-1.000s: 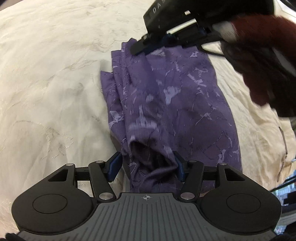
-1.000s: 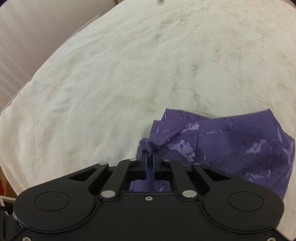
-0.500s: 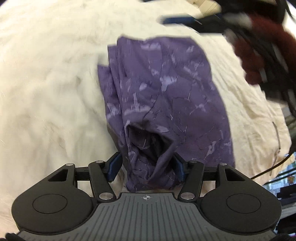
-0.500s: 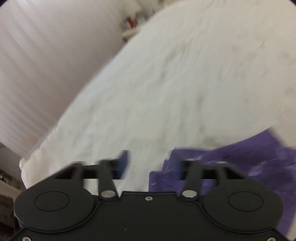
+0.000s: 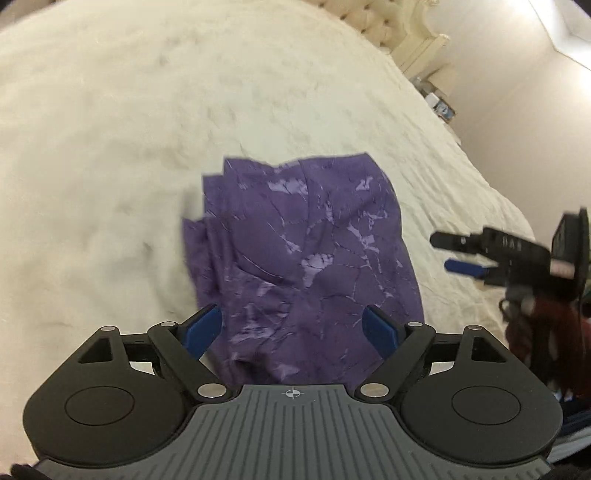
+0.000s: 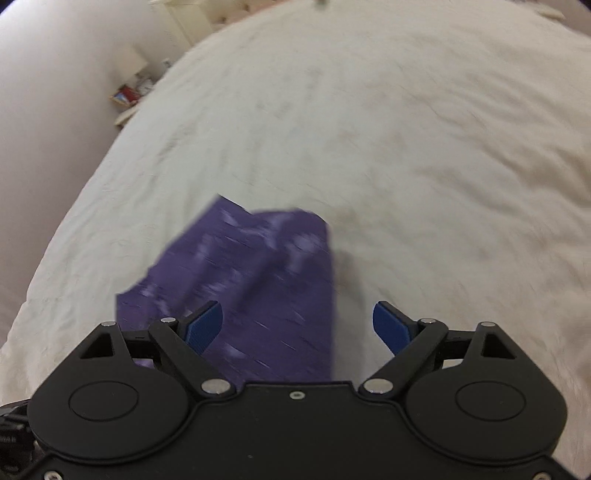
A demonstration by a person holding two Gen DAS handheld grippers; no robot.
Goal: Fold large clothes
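Both claws stand wide with nothing pinched. Starting at the left of the left wrist view, the left claw (image 5: 291, 326) has just been spreading its blue pads; the purple garment (image 5: 306, 266) lies between them, but the pads do not press it. At the right edge of that view the right claw (image 5: 448, 253) hangs over bare bedding, clear of the cloth. In its own view the right claw (image 6: 297, 325) has likewise just been opening, with the garment's (image 6: 258, 280) right edge running up between the pads, untouched.

The garment sits folded into a rough rectangle at the middle of the frame, its layered edges stepped along the upper left. I would judge this fold finished and let go. To do the rest well, lift both claws straight off so no pad snags a layer, then take two matching corners and bring them over evenly.

Underneath is a bed covered in a cream quilt (image 5: 110, 147), soft and wrinkled. A pale headboard (image 5: 373, 22) shows at the upper right, with a cluttered nightstand (image 5: 439, 105) beside it.
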